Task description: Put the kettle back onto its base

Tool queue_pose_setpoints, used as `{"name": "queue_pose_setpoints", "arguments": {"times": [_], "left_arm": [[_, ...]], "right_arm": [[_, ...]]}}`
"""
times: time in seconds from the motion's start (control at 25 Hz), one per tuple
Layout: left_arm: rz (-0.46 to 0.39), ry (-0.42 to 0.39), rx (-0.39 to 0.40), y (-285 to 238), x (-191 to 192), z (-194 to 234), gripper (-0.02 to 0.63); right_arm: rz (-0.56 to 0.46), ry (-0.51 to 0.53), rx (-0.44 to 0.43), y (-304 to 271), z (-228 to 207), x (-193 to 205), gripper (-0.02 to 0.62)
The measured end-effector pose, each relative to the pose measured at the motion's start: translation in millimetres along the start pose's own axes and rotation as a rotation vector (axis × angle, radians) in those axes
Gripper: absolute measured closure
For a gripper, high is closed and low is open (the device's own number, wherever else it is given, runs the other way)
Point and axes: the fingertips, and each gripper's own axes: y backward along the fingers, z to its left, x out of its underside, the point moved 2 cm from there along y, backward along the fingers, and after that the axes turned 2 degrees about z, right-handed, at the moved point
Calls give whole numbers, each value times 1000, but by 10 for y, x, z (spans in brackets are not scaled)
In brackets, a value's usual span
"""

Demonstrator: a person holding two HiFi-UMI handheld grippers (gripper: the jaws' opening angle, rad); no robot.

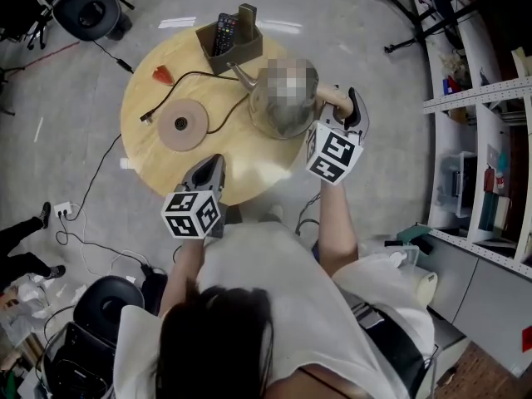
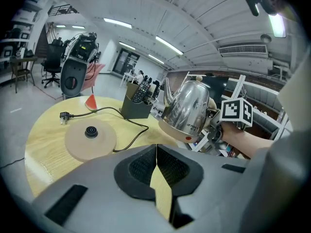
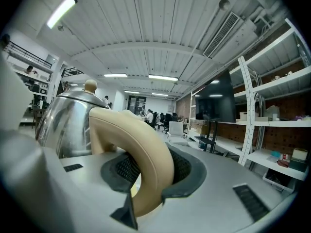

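**Kettle** (image 1: 283,102): steel, with a cream handle (image 3: 141,154) and a spout pointing toward the far side of the table (image 1: 249,177). It is held over the right part of the round tabletop, apart from its base. In the left gripper view it hangs tilted, underside showing, apparently clear of the wood. The lift looks meant to clear the cord on the way across.

**Base** (image 1: 183,125): a flat tan disc with a dark centre connector, lying bare on the left part of the table. Nothing sits on it, so the seat is free.

**Cord** (image 1: 199,77): black, running from the base in a loop between base and kettle. Its plug (image 1: 147,117) lies loose on the wood, unplugged.

**Right gripper** (image 1: 347,106): jaws pinched on the handle, which fills the gap between the pads. Gripping the handle keeps the body hanging beside the tool.

**Left gripper** (image 1: 212,165): jaws pressed together with nothing between them. It is parked at the near table edge, out of the carry path.

**Box** (image 1: 229,44): dark, on the far edge, holding remotes.

**Red piece** (image 1: 163,75): small, near the far-left edge; what it is cannot be told.

**Outstanding**: carry the kettle left, level it and lower it onto the centre connector.
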Motion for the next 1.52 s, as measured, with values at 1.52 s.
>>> {"name": "queue_pose_setpoints", "arguments": {"times": [1.52], "left_arm": [[-144, 42, -78, 488, -44, 193, 578]], "right_arm": [[-86, -6, -149, 156, 616, -517, 465]]}}
